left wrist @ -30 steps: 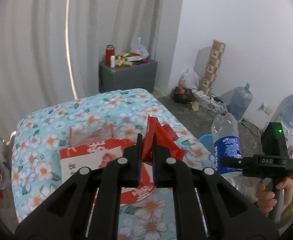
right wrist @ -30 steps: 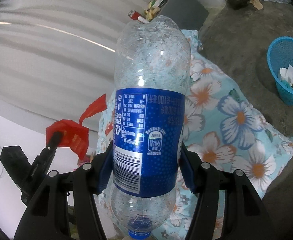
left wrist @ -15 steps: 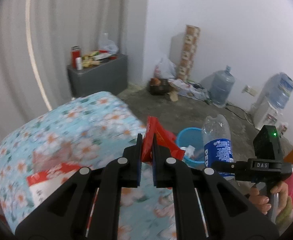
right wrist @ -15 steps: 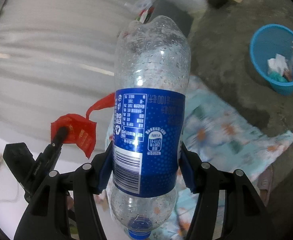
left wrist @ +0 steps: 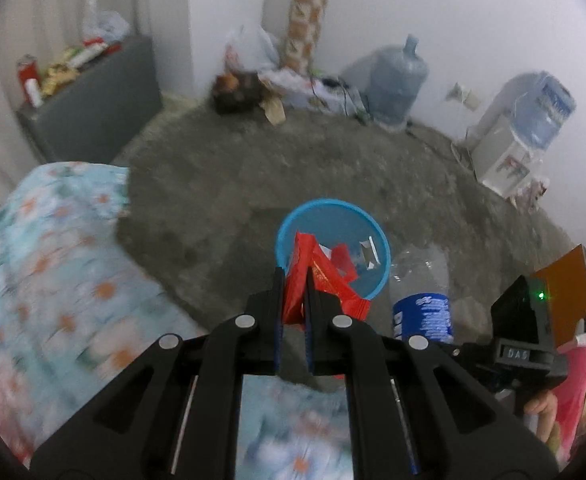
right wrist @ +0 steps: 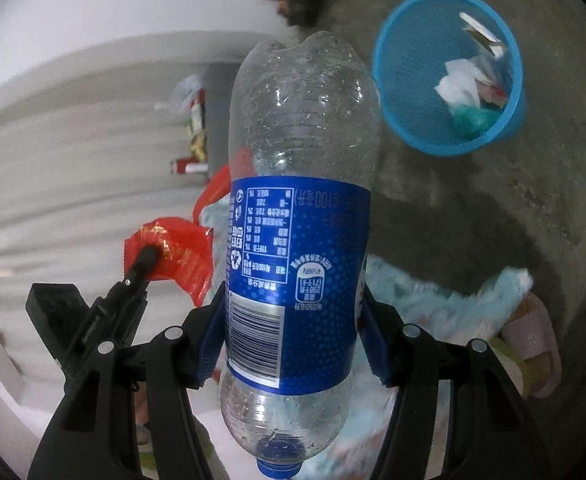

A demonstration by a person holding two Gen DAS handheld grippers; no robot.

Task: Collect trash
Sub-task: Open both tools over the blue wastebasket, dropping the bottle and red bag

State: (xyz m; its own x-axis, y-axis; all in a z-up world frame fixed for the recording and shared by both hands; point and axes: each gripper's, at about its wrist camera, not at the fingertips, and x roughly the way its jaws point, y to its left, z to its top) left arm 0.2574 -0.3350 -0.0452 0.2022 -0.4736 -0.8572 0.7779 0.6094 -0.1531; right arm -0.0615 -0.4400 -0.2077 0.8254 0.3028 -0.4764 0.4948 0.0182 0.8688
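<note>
L wrist view: left gripper fingers are pinching a red wrapper nearly shut, w/ the blue bin on the floor just beyond. R wrist view: right gripper fingers are clamping the clear bottle mid-wide at its blue label, cap toward the camera; paper scraps are showing inside the bin.

Soft, even indoor light, fairly dim; source not seen. White walls slightly washed out with a pale haze. Both views fisheye: dark corners, straight lines bowed toward the rim. Left wrist view: heavy motion blur on the floral bedspread and the far clutter, while the left claw reads sharp. Right wrist view: bottle crisp, small glints on its clear plastic; curtain smeared. A soft dark shadow lies on the concrete floor beside the bed.
</note>
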